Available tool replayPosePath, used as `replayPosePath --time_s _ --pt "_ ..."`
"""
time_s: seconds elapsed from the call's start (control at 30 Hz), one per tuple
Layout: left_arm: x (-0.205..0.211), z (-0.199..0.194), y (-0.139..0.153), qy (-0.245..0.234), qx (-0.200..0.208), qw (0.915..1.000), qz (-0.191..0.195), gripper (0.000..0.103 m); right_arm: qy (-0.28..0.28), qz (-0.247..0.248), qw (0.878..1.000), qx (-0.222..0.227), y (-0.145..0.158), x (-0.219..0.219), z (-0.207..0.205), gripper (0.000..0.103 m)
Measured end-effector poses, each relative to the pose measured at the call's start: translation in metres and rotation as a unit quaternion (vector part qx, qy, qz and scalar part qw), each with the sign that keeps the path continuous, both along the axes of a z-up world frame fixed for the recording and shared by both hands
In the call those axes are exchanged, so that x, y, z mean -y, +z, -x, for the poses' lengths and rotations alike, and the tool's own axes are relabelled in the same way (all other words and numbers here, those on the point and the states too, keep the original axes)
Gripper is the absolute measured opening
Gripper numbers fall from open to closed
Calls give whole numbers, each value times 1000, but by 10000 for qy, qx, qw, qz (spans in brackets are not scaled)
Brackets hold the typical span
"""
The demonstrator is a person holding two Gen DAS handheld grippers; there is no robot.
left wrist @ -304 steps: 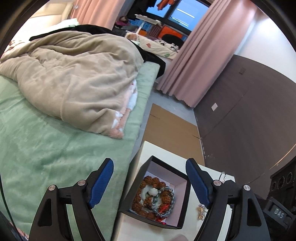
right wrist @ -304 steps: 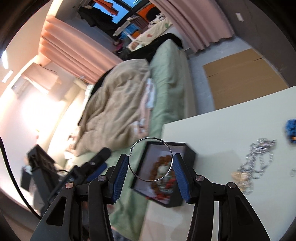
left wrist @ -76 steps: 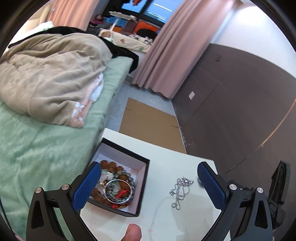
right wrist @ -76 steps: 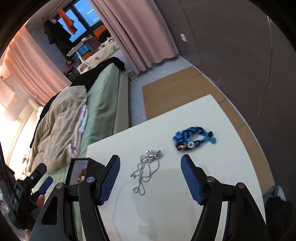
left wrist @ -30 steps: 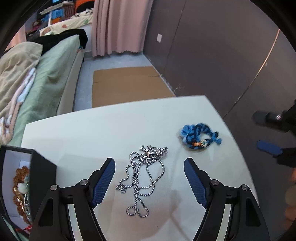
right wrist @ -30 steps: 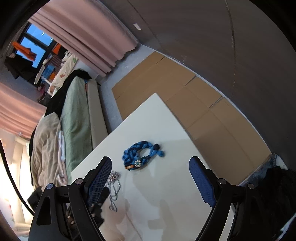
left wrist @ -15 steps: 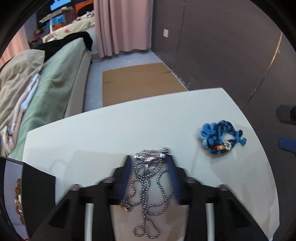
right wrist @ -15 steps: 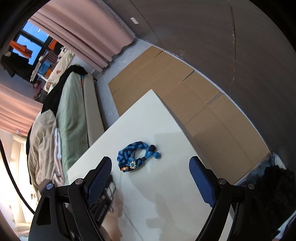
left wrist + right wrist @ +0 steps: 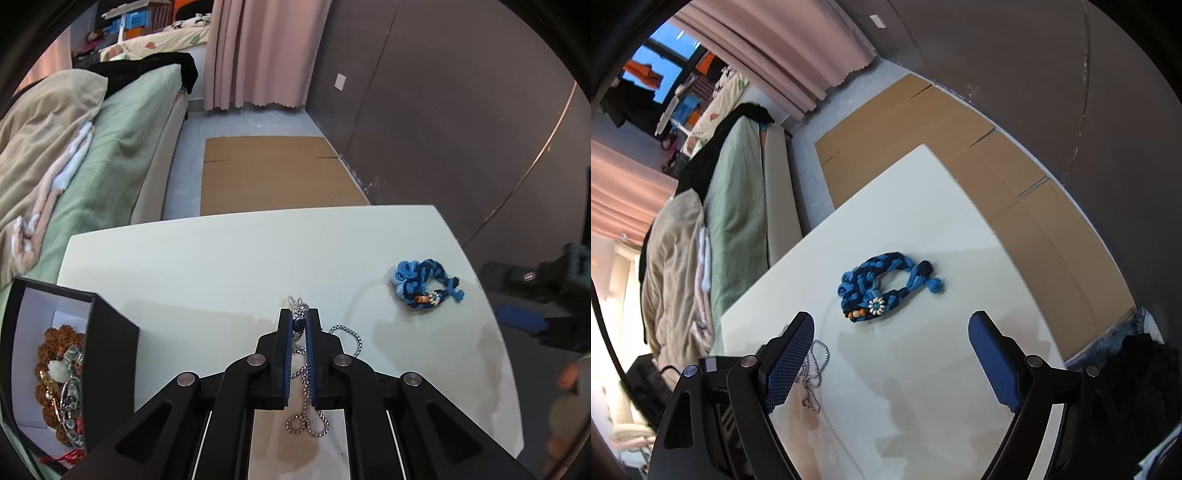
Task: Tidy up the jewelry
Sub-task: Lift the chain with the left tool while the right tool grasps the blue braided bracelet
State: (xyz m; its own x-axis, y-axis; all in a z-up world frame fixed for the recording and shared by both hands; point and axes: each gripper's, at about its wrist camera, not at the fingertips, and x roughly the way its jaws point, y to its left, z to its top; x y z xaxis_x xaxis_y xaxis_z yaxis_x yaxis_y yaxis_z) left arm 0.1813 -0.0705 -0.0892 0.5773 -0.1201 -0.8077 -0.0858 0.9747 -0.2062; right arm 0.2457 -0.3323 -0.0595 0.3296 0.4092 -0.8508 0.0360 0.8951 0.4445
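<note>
Currently your left gripper (image 9: pixel 299 323) clamps the silver chain (image 9: pixel 306 424); your right gripper (image 9: pixel 890 354) gapes wide above the blue bracelet (image 9: pixel 886 282).

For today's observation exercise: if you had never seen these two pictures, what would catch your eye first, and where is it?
First, the left claw, shut on the silver chain necklace at the table's near middle. Next, the bright blue braided bracelet, lying alone ahead of the open right claw. Last, the black box of beads at the table's left edge.
</note>
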Motion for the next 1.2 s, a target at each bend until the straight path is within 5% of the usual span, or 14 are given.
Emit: replayPosePath --time_s 0.23,0.53,0.8,0.93,1.2 --pt "-21 6 12 166 147 9994 250 6 208 184 9996 101 -9 -24 -8 66" --pt "-40 10 17 283 178 9986 401 6 194 285 9993 -113 -26 -42 -22 66" --pt "-44 12 13 291 96 9991 281 6 204 1310 9902 443 -21 -67 -29 66" --pt "-47 13 12 330 45 9991 264 6 354 2012 9772 575 -19 -75 -25 36" --pt "-47 22 21 331 172 9988 315 6 273 653 9965 436 -3 -43 -14 18"
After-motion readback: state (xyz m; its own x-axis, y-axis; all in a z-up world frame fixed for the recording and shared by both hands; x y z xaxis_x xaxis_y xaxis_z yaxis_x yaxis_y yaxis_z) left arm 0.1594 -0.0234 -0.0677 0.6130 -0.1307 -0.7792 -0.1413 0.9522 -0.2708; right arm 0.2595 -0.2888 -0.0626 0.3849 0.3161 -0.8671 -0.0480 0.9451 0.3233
